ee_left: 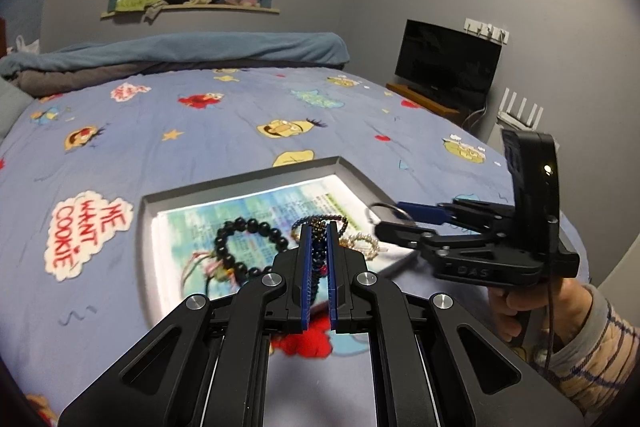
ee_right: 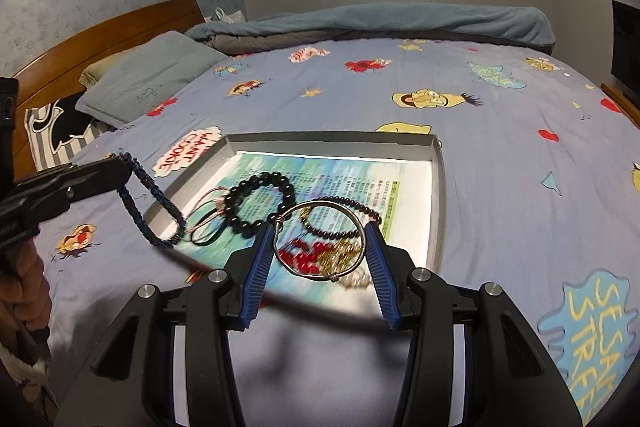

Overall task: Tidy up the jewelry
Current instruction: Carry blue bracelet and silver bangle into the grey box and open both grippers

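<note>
Holding: left gripper (ee_left: 319,227) pinched almost closed on a dark braided bracelet (ee_right: 154,205), which dangles just left of the tray (ee_right: 438,187)
Gripping: right gripper (ee_right: 320,227), jaws about half apart, pads against a silver bangle (ee_right: 320,239) above the tray's near end
Tray: on the bed (ee_right: 500,155), lined with printed paper
Inside tray: black bead bracelet (ee_right: 260,199), thin bead strand, red beads

Home bedroom, bed (ee_right: 360,87), pillow (ee_right: 148,79), probably television (ee_left: 448,61)
</note>
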